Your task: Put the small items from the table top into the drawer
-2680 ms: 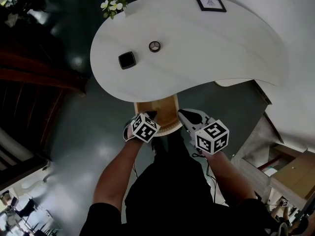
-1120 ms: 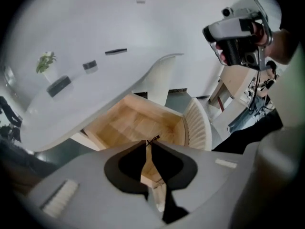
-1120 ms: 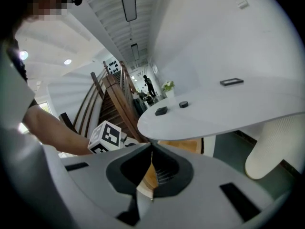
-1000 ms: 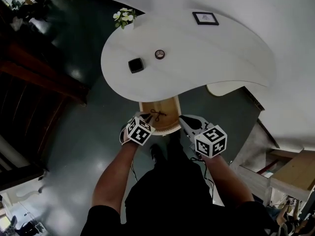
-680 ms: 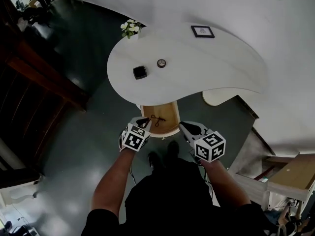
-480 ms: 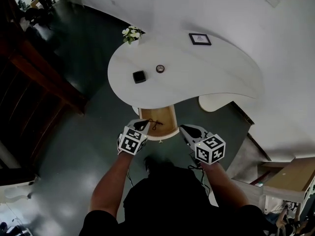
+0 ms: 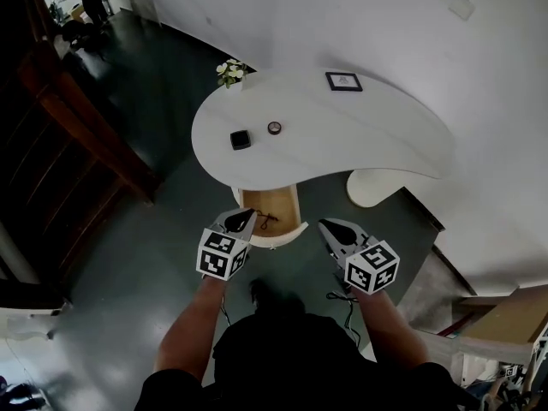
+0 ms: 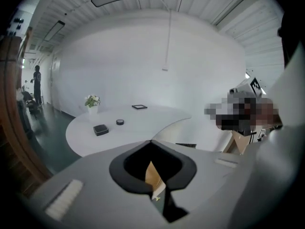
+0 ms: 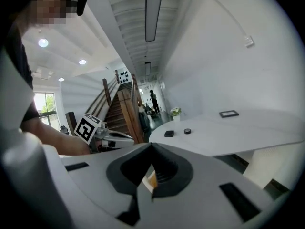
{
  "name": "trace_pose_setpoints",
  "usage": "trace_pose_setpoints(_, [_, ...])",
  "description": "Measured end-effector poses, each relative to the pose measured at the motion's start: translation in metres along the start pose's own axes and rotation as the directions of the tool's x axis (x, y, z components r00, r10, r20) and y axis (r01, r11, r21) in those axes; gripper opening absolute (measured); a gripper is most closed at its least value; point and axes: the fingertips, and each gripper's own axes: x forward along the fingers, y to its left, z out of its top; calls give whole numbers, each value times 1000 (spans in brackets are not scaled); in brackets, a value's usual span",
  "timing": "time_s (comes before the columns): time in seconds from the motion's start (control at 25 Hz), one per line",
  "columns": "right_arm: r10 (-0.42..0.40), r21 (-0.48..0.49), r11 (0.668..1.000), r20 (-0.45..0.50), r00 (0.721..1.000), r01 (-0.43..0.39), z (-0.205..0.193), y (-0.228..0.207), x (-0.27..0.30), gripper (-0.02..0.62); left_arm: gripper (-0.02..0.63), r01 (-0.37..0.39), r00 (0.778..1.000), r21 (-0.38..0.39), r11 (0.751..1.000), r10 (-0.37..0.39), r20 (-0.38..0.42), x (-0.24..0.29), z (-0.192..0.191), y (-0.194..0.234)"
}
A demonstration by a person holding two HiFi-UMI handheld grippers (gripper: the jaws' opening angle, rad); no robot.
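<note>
Jaws of the left gripper (image 7: 243, 218) and right gripper (image 7: 330, 228) are closed, empty, near the open drawer (image 7: 288, 205); a black box (image 7: 241, 139) and round piece (image 7: 274, 128) lie on the table (image 7: 368, 135).

Box (image 7: 241, 139), disc (image 7: 274, 128) on table (image 7: 368, 139); drawer (image 7: 279, 202) open

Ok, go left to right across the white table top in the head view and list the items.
black square item → small round item → picture frame
</note>
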Motion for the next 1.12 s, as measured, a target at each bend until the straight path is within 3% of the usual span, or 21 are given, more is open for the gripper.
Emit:
trace_pose_setpoints(0.24, [9,-17,1000,114,993,-8,16,4,-58,11,11,-98,987,-86,992,107,116,-42,36,-39])
trace_pose_setpoints(0.48, [40,-52,998,203,978,-30,39,14,-91,11,11,-178,968,-64,982,187,169,-87,62,-66])
trace_pose_setpoints(0.76, [32,-83,996,250,968,-11,56,26,-105,11,11,-198,954,-44,979,203,222,-117,76,-71])
trace_pose_setpoints(1.12, [-14,-130,990,283,959,53,92,49,-91,11,11,-142,933,-18,990,140,331,-146,106,-40])
